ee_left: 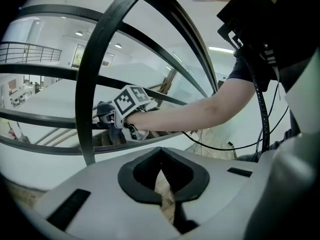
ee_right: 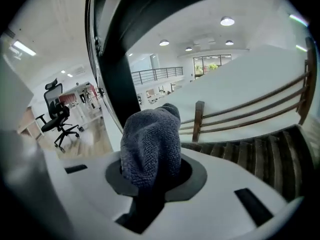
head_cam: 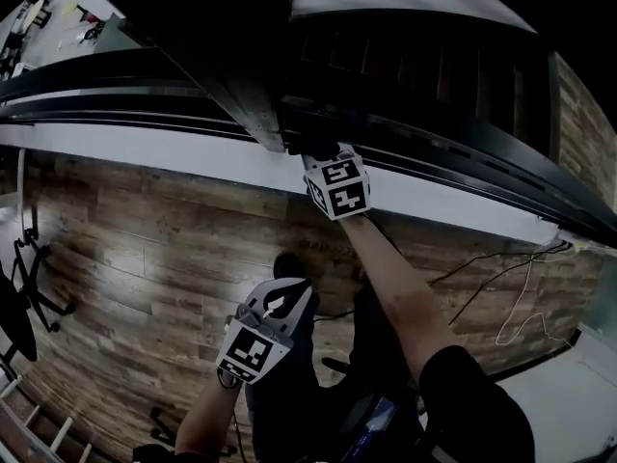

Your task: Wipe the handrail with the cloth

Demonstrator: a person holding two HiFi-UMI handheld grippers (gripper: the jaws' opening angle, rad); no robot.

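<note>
The black metal handrail [head_cam: 424, 157] runs across the top of the head view, with a dark post [head_cam: 246, 85] crossing it. My right gripper [head_cam: 313, 152] reaches up to the rail beside that post and is shut on a grey cloth [ee_right: 150, 144]. The cloth bulges out of the jaws next to the post [ee_right: 117, 69]. In the left gripper view the cloth [ee_left: 104, 109] rests against a rail bar [ee_left: 60, 118]. My left gripper [head_cam: 282, 300] hangs low over the wooden floor, well away from the rail. It is shut, with nothing in it [ee_left: 161, 196].
Wood-plank flooring [head_cam: 145, 230] lies below, with a white ledge [head_cam: 193, 157] along the rail's foot. An office chair [head_cam: 24, 287] stands at the left. Cables [head_cam: 501, 278] trail over the floor at the right. Stairs with a wooden rail [ee_right: 260, 134] drop away beyond the handrail.
</note>
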